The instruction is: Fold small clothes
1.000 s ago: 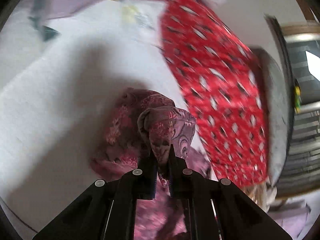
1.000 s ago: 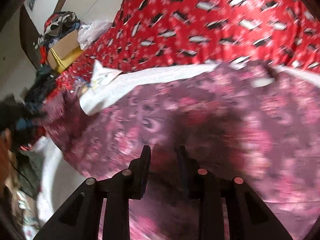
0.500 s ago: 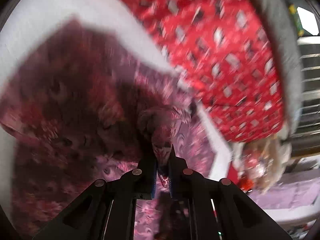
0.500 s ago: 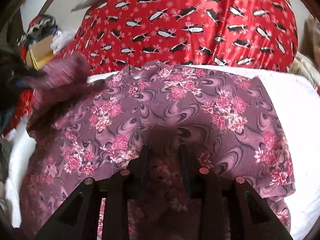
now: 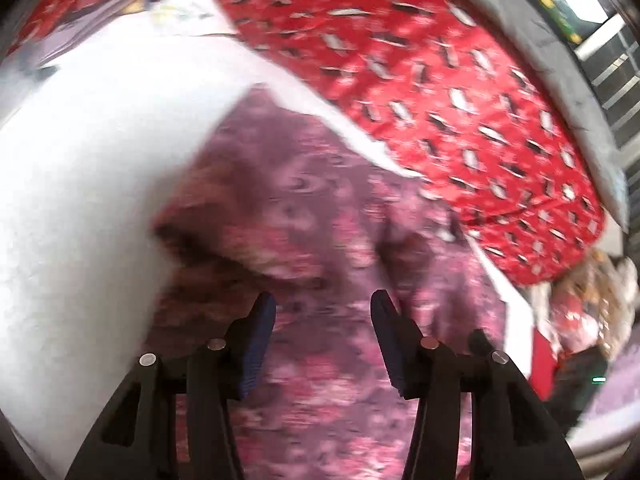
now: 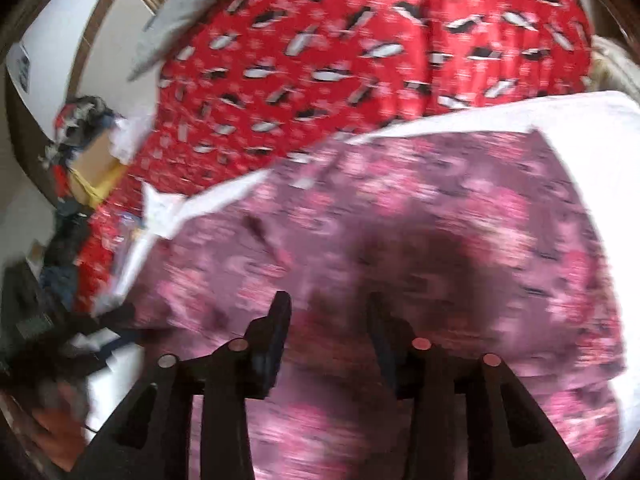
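Purple floral garments: one (image 5: 320, 208), spread from centre to 6 o'clock.
White sheets: one (image 5: 100, 152), at 9 o'clock of the garment.
Red patterned covers: one (image 5: 460, 92), at 1 o'clock.
Grippers: two, the left gripper (image 5: 323, 316) and the right gripper (image 6: 326, 316), each with two fingers set apart.
Cardboard boxes: one (image 6: 94, 160), at 9 o'clock in the right view.

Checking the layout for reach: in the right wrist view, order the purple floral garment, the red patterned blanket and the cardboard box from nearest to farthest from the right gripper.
1. Purple floral garment: directly beneath the open right gripper.
2. Red patterned blanket: beyond the garment, straight ahead.
3. Cardboard box: far left, at the blanket's edge by the wall.
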Demonstrator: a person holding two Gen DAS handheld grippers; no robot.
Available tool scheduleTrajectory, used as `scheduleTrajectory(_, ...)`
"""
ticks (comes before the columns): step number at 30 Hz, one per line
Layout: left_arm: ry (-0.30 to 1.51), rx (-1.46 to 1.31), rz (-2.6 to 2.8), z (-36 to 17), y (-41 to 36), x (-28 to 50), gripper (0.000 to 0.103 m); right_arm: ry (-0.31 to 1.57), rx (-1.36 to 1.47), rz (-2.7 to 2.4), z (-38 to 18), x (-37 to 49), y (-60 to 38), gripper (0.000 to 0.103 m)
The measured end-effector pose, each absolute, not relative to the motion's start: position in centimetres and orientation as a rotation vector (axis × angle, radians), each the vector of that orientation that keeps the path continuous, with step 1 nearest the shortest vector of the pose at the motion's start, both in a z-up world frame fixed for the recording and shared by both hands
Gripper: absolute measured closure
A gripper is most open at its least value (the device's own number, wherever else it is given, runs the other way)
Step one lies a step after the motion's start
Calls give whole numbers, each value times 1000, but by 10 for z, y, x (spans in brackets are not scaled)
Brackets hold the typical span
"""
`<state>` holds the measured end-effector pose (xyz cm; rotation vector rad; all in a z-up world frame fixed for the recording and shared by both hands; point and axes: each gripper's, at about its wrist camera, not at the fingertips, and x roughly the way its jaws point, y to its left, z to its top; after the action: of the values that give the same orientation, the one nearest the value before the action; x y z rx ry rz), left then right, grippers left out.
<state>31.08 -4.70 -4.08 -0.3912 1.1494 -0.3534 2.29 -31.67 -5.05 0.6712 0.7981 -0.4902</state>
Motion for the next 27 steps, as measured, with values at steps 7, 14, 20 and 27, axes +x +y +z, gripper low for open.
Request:
scheduleTrajectory(7, 1216, -517, -308, -74, -37, 336, 55, 825, 463, -401, -47, 78, -236, 34)
scheduleTrajectory(14, 1186, -518, -328, -82, -35, 335, 54, 814, 529, -446, -56, 95, -254, 96)
scheduleTrajectory(20, 1176, -491, -317, -73, -33, 323, 49, 635, 683, -565, -22, 23, -316, 96)
scheduleTrajectory(27, 1165, -490, -313, -72, -36, 321, 49, 619, 927, -746, -39, -63, -369, 90)
